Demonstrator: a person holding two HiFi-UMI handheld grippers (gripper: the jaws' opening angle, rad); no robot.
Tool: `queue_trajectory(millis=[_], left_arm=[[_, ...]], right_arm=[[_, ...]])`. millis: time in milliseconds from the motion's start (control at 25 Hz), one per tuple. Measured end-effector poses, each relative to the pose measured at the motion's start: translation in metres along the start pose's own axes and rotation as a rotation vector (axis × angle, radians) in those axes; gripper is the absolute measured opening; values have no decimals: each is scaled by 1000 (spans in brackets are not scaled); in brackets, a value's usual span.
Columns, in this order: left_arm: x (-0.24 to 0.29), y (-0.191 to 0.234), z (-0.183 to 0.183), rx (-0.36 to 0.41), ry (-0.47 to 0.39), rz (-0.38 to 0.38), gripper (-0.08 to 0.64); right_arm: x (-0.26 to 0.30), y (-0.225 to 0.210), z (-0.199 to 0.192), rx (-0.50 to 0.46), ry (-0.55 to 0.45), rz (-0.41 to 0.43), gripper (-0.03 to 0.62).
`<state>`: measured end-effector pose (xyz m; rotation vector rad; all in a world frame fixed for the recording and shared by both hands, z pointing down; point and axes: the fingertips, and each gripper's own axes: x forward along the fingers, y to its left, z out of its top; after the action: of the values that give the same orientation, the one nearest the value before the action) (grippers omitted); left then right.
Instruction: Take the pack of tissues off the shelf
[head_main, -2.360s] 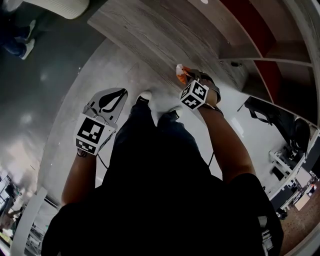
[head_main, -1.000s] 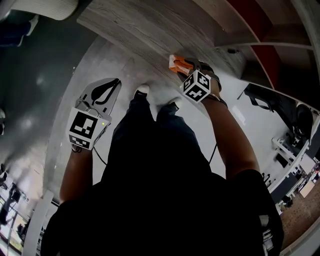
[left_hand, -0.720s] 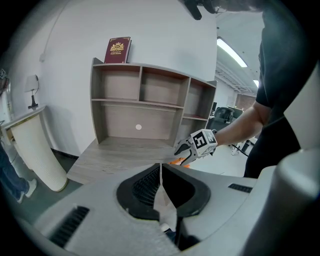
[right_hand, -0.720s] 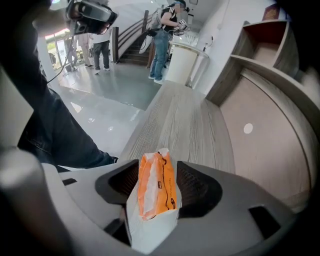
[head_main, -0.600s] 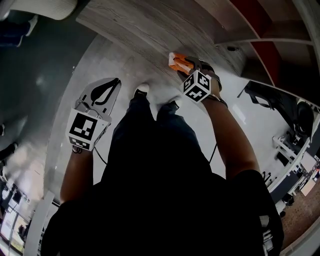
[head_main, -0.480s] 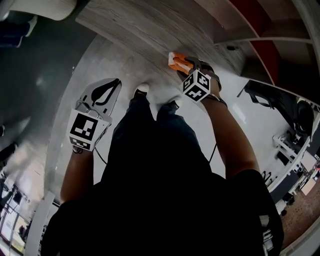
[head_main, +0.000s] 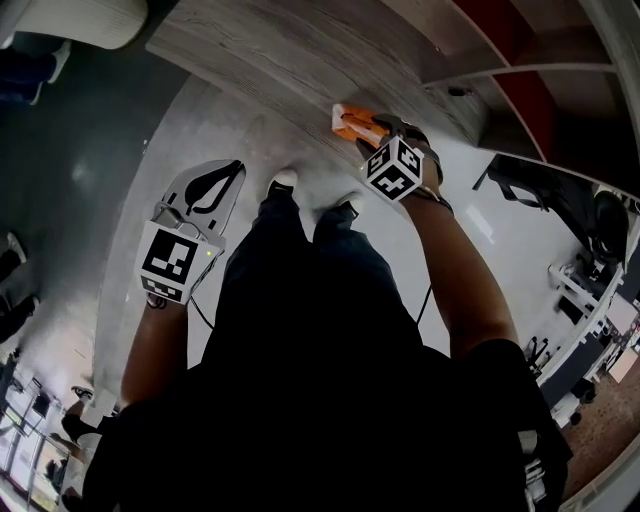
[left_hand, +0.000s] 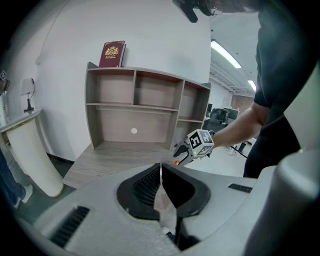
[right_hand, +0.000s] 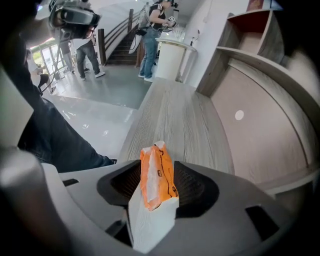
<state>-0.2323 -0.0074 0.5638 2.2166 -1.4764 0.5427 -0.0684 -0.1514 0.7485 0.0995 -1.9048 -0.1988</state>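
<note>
Grey-grained wood makes up the shelf (left_hand: 135, 107). Its broad bottom board (right_hand: 175, 120) runs long and bare, and its front edge drops straight to the glossy pale floor (head_main: 150, 200), which lies open on the near side apart from the person's own legs. Upright dividers and a back panel close off the far side, so the open room is all on the floor side. Over that front edge the right gripper (head_main: 365, 130) has the pack of tissues (right_hand: 156, 172) clamped between its jaws, which have just been closing on it. Whether the pack touches the board I cannot tell. It is a small, soft packet in bright orange wrap with a pale panel down one face, standing on end. The left gripper (left_hand: 160, 169) hangs well apart over the floor, jaws pressed together on nothing.
</note>
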Motion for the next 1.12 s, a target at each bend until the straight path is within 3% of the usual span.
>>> queue_trajectory(millis=[560, 680, 880, 1120], left_arm=[[10, -23, 22, 69, 15, -51, 28], [12, -28, 28, 63, 18, -51, 28], [23, -47, 41, 116, -15, -84, 26], [37, -74, 62, 121, 9, -123, 26]], right_arm=[[-49, -16, -17, 143, -91, -65, 43], [-63, -20, -26, 175, -108, -82, 29], [-92, -22, -49, 238, -129, -112, 23], [-136, -23, -65, 310, -189, -156, 17]])
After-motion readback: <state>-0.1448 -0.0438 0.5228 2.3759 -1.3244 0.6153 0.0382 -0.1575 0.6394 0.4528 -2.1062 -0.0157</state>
